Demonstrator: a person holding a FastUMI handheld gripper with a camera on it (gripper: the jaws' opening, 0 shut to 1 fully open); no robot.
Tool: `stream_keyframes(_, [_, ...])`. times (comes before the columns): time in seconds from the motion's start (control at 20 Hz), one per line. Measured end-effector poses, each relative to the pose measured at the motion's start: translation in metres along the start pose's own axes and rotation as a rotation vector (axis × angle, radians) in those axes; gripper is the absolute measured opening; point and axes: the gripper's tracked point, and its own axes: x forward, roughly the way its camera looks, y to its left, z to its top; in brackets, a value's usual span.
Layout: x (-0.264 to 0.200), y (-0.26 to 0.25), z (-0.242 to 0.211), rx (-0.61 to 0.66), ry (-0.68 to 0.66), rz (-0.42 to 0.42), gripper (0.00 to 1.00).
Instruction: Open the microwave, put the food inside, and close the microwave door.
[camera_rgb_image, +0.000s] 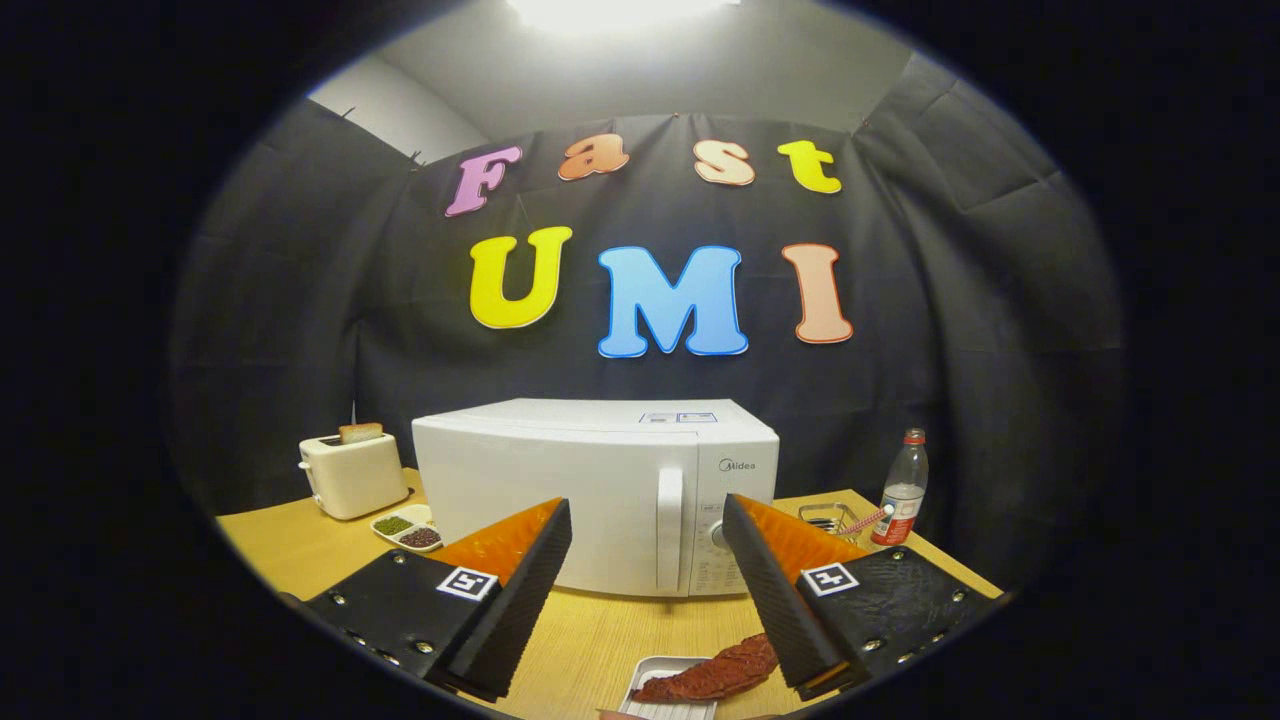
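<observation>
1. A white microwave (600, 495) stands on a wooden surface (600, 640), its door shut and its upright handle (669, 528) just beyond the gap between the fingers.
2. The food (715, 675), a reddish-brown strip, lies on a small white tray (655, 690) on the surface, in front of the microwave and low between the fingers, nearer the right one.
3. The gripper (647, 540) has its fingers spread wide apart, gripping nothing.
4. Beside the microwave on one side are a white toaster (352, 472) with a slice of bread (360, 432) in its slot, and a divided dish (408, 527) of green and dark grains.
5. On the other side stand a clear bottle (903, 490) and a small wire rack (828, 518).
</observation>
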Motion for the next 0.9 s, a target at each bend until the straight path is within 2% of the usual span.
stream_keyframes(0.25, [0.051, -0.014, -0.029, -0.006, 0.034, -0.053, 0.95])
stream_keyframes(0.55, [0.097, -0.019, -0.066, 0.000, 0.086, -0.069, 0.95])
stream_keyframes(0.65, [0.105, -0.019, -0.072, -0.004, 0.089, -0.076, 0.84])
stream_keyframes(0.7, [0.110, -0.019, -0.074, -0.010, 0.084, -0.080, 0.84])
stream_keyframes(0.8, [0.113, -0.026, -0.078, -0.039, 0.079, -0.114, 0.71])
stream_keyframes(0.9, [0.119, -0.023, -0.080, -0.029, 0.071, -0.110, 0.49])
